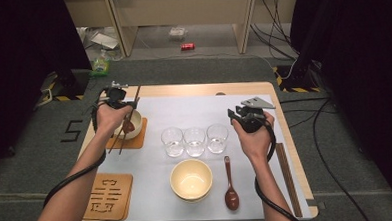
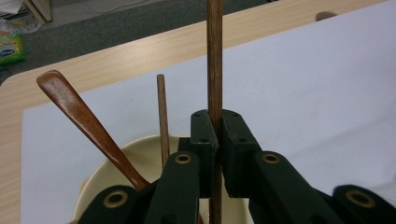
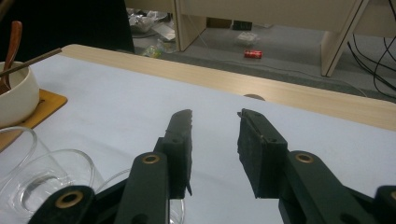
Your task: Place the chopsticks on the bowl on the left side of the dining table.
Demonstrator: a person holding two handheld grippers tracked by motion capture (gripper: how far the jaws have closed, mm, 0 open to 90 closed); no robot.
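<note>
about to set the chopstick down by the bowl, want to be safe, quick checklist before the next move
1. Left tool shut on one chopstick: ok.
2. Second chopstick held too: not ok, it stands loose beside the jaws.
3. Bowl seated on its coaster: ok.
4. Spoon resting in that bowl: ok.
5. Right tool open, holding nothing, away from the glasses: ok.
6. Chopstick's lower tip position: cannot tell.

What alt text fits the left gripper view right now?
The left claw is shut on a chopstick above a cream bowl. A second chopstick and a wooden spoon lean in the bowl, on a white mat.
</note>
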